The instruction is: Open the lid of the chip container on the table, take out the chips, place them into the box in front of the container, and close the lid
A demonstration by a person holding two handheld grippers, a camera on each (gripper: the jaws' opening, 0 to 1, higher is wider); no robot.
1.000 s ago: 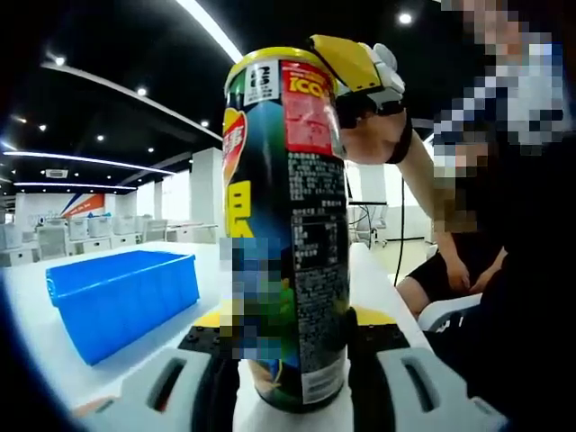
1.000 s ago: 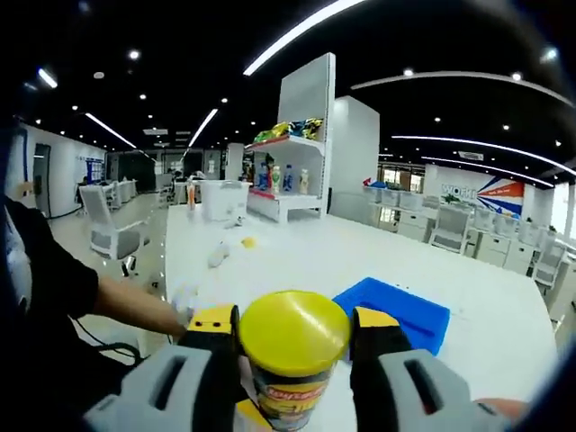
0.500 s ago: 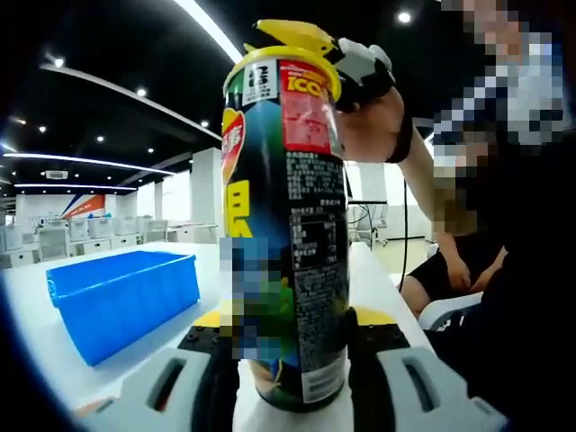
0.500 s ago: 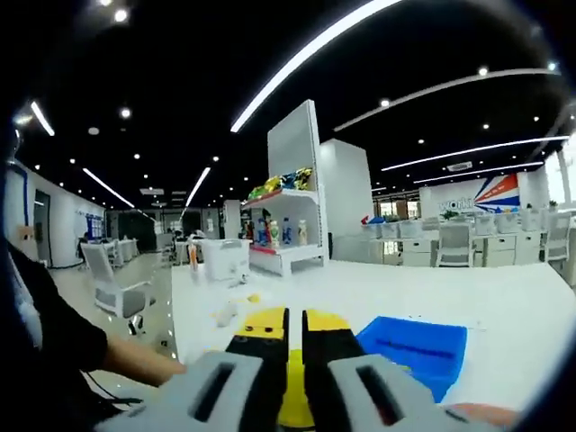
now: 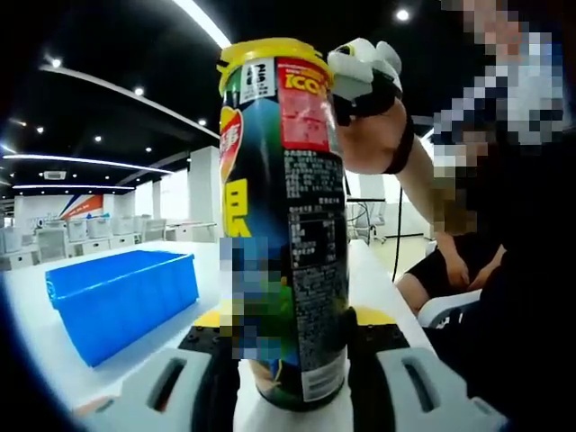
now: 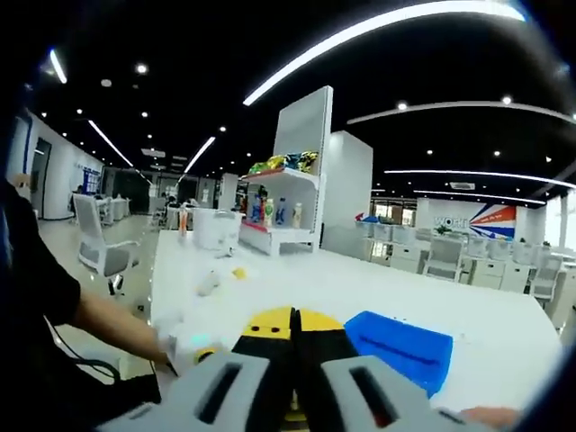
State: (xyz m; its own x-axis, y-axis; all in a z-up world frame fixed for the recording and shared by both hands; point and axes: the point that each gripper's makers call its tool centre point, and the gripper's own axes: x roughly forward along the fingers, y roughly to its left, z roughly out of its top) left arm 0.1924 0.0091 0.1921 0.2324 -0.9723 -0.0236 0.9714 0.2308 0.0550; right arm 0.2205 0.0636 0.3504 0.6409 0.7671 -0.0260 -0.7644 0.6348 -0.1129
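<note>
My left gripper [image 5: 292, 364] has the chip can [image 5: 283, 225] clamped low on its body — jaws closed snug against both sides, the can standing upright on the white table [image 5: 36, 315]. In the left gripper view the yellow lid [image 5: 270, 52] looks to be still on top of the can, and my right gripper [image 5: 360, 76] sits up at that rim, just right of the lid, with my hand behind it.

In the right gripper view the right gripper's [image 6: 292, 337] jaws are drawn almost together, only a thin slit between them. A sliver of yellow shows low in that slit, but I cannot tell whether it is the lid pinched there or part of the gripper itself.

The blue box [image 5: 121, 297] waits on the table to the left of the can, near it; in the right gripper view the box [image 6: 400, 346] lies beyond my jaws to the right. I see no chips in it, though its inside is mostly hidden.

My judgement: I'm at the very first step, working the lid off. Lifting it clear, getting the chips out and into the box, and closing the can again all remain.
</note>
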